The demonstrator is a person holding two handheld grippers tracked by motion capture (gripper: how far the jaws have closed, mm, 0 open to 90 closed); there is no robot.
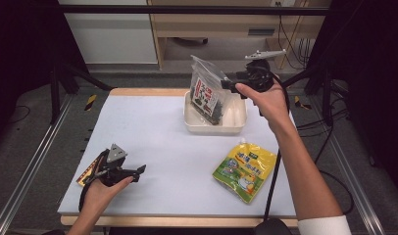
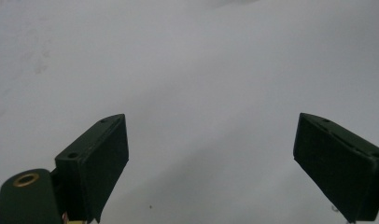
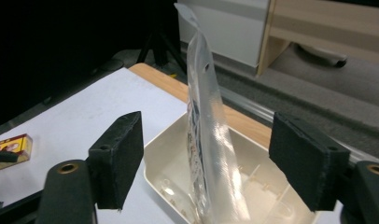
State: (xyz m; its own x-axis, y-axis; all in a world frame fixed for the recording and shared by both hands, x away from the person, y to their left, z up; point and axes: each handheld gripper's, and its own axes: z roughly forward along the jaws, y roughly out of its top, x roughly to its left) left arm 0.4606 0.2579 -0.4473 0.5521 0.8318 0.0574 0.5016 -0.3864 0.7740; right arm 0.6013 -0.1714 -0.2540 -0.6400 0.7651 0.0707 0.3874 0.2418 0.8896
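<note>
Bag, clear, upright in white tray; R gripper jaws spread, released. L gripper spread wide, empty.

grey floor, wooden cabinet, dark curtains

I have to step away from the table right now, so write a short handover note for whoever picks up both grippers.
Right gripper: open over the white tray, jaws apart on either side of the clear bag without pressing it.
Left gripper: open, nothing between its jaws, low over the table at the front left.
Things: the clear bag stands upright in the tray. The yellow pouch lies flat on the table in front of the tray. A small yellow box lies at the left edge.
Done: the bag is in the tray.
Left: probably the yellow pouch goes in next; draw the right gripper back without tipping the bag.
</note>
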